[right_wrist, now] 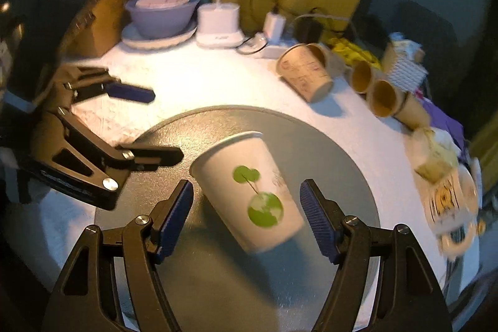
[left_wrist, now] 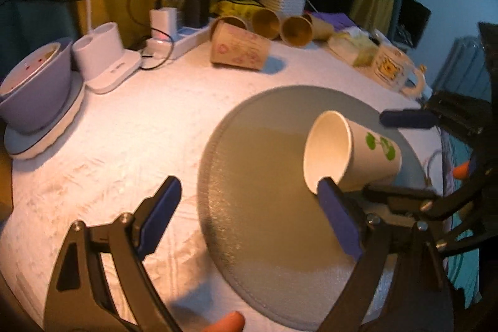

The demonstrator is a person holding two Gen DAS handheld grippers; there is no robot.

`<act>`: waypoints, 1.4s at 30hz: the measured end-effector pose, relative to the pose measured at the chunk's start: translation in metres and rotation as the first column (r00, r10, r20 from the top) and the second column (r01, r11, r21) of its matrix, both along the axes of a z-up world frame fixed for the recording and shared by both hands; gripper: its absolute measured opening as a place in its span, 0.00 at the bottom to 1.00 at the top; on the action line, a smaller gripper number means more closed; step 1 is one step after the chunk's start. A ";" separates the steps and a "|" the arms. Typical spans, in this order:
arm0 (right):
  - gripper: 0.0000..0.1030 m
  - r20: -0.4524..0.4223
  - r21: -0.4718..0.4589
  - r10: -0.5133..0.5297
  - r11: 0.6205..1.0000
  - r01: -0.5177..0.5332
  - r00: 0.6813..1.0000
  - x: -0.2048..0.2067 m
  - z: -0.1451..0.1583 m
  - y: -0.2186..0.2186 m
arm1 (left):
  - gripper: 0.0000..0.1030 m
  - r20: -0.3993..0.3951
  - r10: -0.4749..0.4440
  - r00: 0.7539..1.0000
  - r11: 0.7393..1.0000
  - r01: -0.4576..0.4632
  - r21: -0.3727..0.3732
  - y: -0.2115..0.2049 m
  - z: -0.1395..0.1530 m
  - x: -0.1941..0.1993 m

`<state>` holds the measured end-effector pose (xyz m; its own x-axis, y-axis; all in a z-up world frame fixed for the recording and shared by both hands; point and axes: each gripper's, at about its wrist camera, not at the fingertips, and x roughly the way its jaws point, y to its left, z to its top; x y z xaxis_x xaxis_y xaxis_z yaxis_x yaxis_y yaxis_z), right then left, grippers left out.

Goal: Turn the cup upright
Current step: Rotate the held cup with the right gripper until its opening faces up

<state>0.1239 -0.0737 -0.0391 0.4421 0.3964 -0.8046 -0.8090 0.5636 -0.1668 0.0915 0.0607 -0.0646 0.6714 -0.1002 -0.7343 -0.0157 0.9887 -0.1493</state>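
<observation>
So the desk (right_wrist: 193,77) has a big round grey mat (right_wrist: 218,285) on it, and the white paper cup (right_wrist: 249,192) lies tipped on its side mid-mat. Right gripper (right_wrist: 246,220) is spread wide around the cup; left gripper (left_wrist: 249,213) is spread too, one finger at the cup's rim.

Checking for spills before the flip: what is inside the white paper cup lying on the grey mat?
The white paper cup shows only bare white inner wall through its mouth. Its bottom is hidden from view.
</observation>
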 end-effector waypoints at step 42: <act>0.68 -0.165 0.426 -0.166 0.877 0.222 0.972 0.059 -0.013 -0.057 | 0.88 0.095 0.017 0.995 0.998 -0.011 -0.069 -0.004 0.006 -0.008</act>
<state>0.1826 -0.1310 -0.0522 0.4586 0.6369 -0.6197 -0.6735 0.7041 0.2251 0.0834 0.0563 -0.0582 0.7399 -0.1385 -0.6584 -0.0117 0.9758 -0.2185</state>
